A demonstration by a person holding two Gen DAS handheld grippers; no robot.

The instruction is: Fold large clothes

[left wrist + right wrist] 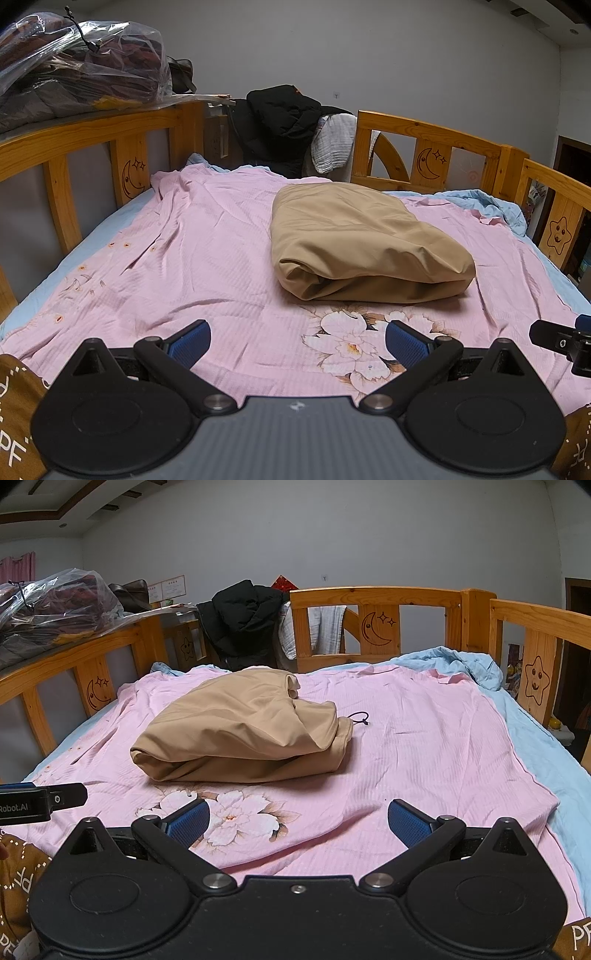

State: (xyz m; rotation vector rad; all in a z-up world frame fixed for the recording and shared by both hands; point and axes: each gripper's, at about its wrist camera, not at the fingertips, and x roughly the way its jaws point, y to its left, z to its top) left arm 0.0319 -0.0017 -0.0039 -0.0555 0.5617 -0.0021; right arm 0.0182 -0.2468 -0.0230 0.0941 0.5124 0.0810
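A tan garment (365, 243) lies folded into a thick bundle on the pink floral sheet (207, 258) in the middle of the bed. It also shows in the right wrist view (243, 727), with a black drawstring loop (360, 717) sticking out at its right end. My left gripper (297, 341) is open and empty, held above the sheet in front of the bundle. My right gripper (298, 821) is open and empty too, in front of the bundle and to the right of the left one. Neither touches the garment.
A wooden bed rail (428, 147) with moon and star carvings runs around the bed. A black jacket (284, 122) and a grey cloth (332, 144) hang at the far end. A plastic bag of clothes (81, 62) sits at the back left. A blue sheet (535, 738) edges the right side.
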